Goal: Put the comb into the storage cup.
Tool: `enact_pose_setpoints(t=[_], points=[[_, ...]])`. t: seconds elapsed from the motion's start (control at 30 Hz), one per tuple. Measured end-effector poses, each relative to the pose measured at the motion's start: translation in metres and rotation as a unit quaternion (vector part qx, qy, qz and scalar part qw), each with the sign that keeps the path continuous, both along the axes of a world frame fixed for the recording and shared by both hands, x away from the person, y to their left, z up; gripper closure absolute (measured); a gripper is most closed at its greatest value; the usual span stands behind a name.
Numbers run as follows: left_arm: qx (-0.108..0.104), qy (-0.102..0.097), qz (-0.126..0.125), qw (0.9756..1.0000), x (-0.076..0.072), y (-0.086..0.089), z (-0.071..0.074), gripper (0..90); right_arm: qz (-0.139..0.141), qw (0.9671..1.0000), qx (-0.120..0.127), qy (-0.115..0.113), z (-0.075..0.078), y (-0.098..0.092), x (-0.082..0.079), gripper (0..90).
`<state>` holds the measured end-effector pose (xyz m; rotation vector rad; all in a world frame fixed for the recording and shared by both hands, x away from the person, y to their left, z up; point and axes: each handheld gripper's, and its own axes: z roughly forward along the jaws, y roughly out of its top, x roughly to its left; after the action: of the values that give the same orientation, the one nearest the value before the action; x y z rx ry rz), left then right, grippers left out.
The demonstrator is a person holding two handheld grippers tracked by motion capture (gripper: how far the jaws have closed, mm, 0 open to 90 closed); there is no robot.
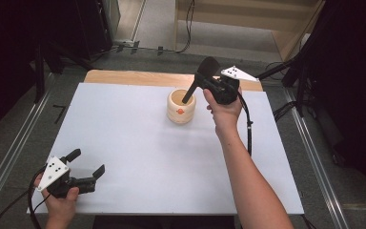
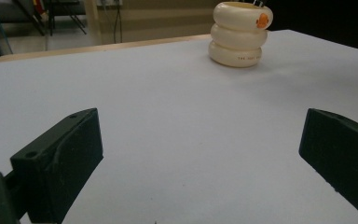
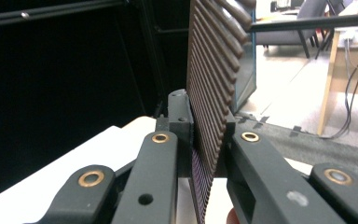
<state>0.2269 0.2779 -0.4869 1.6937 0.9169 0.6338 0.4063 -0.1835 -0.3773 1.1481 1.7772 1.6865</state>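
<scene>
A cream holder (image 1: 181, 107) shaped like stacked rings, with an orange mark, stands at the back middle of the white table (image 1: 138, 157). A black ribbed utensil (image 1: 201, 78) leans out of it, handle end down in the holder, broad head up. My right gripper (image 1: 208, 83) is shut on the utensil's head; in the right gripper view the ribbed blade (image 3: 214, 70) is clamped between the jaws of the right gripper (image 3: 209, 140). My left gripper (image 1: 88, 163) rests open near the front left corner, with nothing in it. From the left gripper (image 2: 200, 154) the holder (image 2: 240, 35) is far ahead.
A wooden strip (image 1: 133, 77) runs along the table's far edge. Dark stands and cables (image 1: 286, 71) surround the table on the floor. The right gripper's cable (image 1: 249, 129) hangs down beside the forearm.
</scene>
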Motion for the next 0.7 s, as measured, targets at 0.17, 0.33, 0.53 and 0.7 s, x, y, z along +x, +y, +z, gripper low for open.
enact_pose_setpoints(t=[0.17, 0.33, 0.53, 0.7], points=[[0.0, 0.0, 0.0, 1.0, 0.0, 0.0, 0.0, 0.0, -0.002, 0.9999, -0.004, 0.011, -0.009, 0.006, 0.005, 82.4], [-0.001, 0.0, -0.002, 1.0, 0.0, 0.0, 0.0, 0.0, -0.006, 0.9997, -0.005, 0.024, -0.019, 0.009, 0.008, 82.4], [0.0, 0.0, -0.003, 1.0, 0.0, 0.0, 0.0, 0.0, -0.004, 0.9991, -0.01, 0.042, -0.029, 0.013, 0.012, 82.4], [-0.001, 0.0, -0.004, 1.0, 0.0, 0.0, 0.0, 0.0, -0.002, 0.9985, -0.015, 0.052, -0.037, 0.019, 0.015, 82.4]])
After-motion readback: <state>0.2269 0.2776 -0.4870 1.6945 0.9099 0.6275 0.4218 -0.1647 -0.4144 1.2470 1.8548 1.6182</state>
